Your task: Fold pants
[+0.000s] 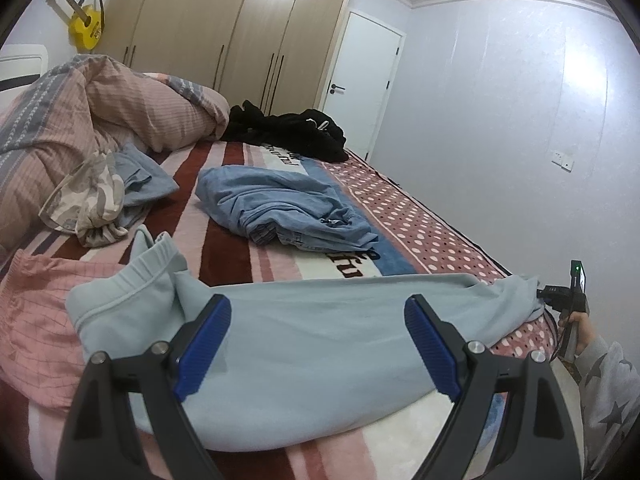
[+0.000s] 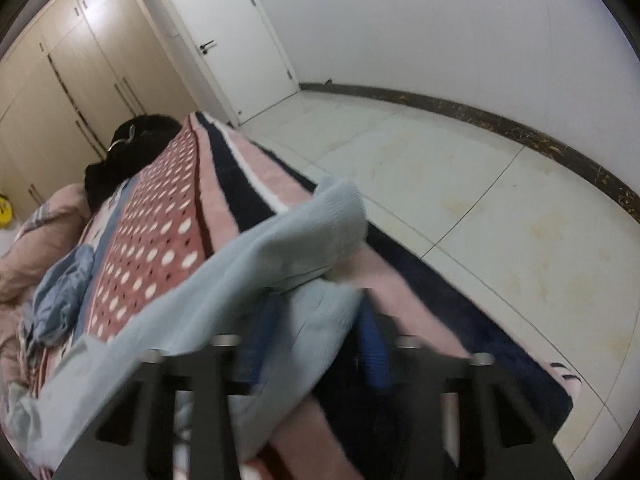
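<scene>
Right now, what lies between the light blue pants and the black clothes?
The denim garment on the blanket, between the light blue pants and black clothes; left wrist view.

The right gripper (image 2: 320, 320) pinches the hem of the light blue pants (image 2: 224, 280), blurred, at six o'clock. The dotted blanket (image 2: 160, 232) runs toward ten o'clock; the white door (image 2: 228, 40) stands at eleven.

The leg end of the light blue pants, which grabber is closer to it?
Right. The right gripper is shut on the leg end; the left gripper hangs open over the pants' middle.
</scene>
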